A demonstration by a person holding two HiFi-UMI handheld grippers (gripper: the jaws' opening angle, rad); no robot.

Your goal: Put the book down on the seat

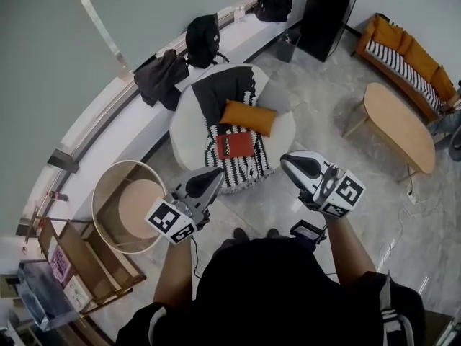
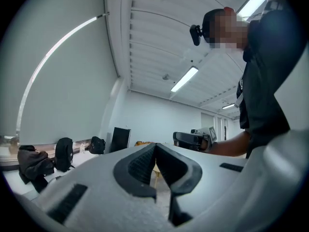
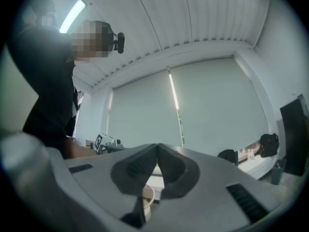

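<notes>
A red book (image 1: 235,144) lies flat on the round white seat (image 1: 281,132), on a black-and-white throw (image 1: 241,166), just in front of an orange cushion (image 1: 248,117). My left gripper (image 1: 213,174) hangs above the floor at the seat's near left edge, jaws shut and empty. My right gripper (image 1: 290,161) hovers at the seat's near right edge, also shut with nothing in it. Both gripper views look up at walls and ceiling. In them the left gripper (image 2: 155,147) and the right gripper (image 3: 157,147) show their tips pressed together. The book is not visible there.
A round wooden side table (image 1: 128,205) stands at left, a shelf (image 1: 75,265) beyond it. Black bags (image 1: 203,40) sit on the window ledge. An oval wooden table (image 1: 397,125) and an orange sofa (image 1: 407,56) are at right. A black cabinet (image 1: 328,14) stands at the back.
</notes>
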